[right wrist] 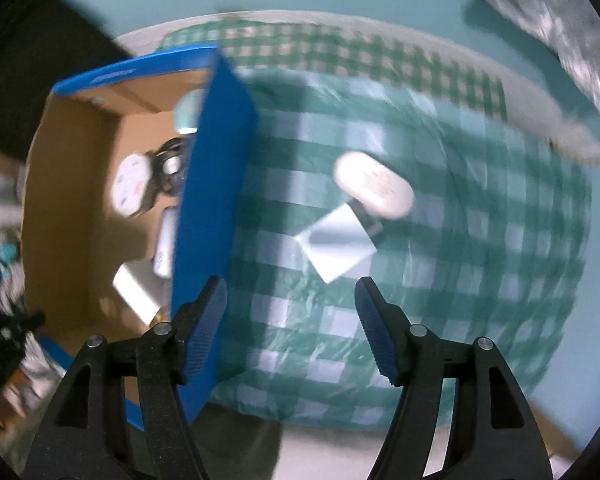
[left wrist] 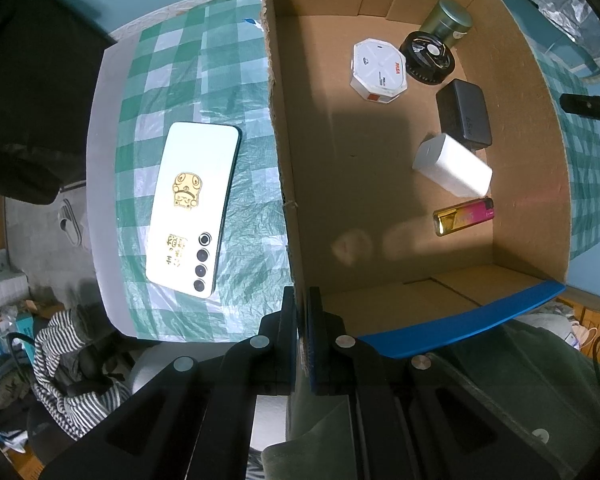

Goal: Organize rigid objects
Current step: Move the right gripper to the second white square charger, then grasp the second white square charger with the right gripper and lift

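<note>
A cardboard box (left wrist: 512, 176) with blue outer walls stands on the checked table. In it lie a white octagonal case (left wrist: 378, 70), a black round object (left wrist: 427, 58), a green tin (left wrist: 448, 20), a black adapter (left wrist: 464, 114), a white block (left wrist: 452, 166) and a pink-gold lighter (left wrist: 462, 216). My left gripper (left wrist: 302, 312) is shut on the box's near corner wall. A white phone (left wrist: 194, 208) lies face down left of the box. My right gripper (right wrist: 292, 320) is open and empty above the table, right of the box (right wrist: 216, 216). Ahead of it lie a white square object (right wrist: 336, 240) and a white oval case (right wrist: 374, 190).
The green-checked cloth (left wrist: 228, 80) covers the table. Striped clothing (left wrist: 68, 364) and clutter lie on the floor at the lower left. A silver foil sheet (right wrist: 540, 8) shows at the far upper right. The right wrist view is motion-blurred.
</note>
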`<move>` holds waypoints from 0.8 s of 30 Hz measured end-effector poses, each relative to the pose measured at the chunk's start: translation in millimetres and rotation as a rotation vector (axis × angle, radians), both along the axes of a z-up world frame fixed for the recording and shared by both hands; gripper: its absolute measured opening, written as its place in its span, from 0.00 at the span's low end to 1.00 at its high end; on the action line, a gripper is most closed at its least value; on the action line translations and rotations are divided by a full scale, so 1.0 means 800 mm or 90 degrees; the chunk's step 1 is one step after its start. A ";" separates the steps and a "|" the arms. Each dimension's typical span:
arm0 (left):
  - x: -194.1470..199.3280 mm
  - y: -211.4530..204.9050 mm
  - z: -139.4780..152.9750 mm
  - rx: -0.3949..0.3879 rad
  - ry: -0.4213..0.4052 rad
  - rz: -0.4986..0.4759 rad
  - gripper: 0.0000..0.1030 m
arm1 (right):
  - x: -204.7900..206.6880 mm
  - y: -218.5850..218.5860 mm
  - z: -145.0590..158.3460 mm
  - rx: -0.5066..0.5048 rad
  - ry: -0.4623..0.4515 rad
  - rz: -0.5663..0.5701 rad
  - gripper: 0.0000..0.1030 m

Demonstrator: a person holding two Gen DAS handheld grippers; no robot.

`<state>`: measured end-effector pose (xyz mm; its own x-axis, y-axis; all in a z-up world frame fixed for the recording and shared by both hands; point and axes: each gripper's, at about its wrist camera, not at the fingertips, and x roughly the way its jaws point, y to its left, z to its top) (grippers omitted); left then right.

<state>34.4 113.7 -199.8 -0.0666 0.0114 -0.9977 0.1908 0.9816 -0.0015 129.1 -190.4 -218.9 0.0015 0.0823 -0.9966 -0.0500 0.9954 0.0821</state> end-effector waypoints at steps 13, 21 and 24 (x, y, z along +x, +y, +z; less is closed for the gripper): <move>-0.001 0.002 -0.002 -0.001 0.003 0.003 0.04 | 0.026 -0.070 -0.076 0.069 0.060 -0.256 0.69; -0.001 0.002 -0.002 -0.001 0.004 0.003 0.04 | 0.038 -0.065 -0.105 0.027 0.070 -0.294 0.69; -0.001 0.003 -0.001 -0.004 0.001 0.003 0.04 | 0.039 -0.060 -0.112 0.011 0.070 -0.285 0.69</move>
<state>33.5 115.9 -200.9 -0.0681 0.0049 -0.9977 0.1864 0.9824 -0.0079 160.2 -238.1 -308.4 -0.0653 0.1138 -0.9914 0.3942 0.9156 0.0791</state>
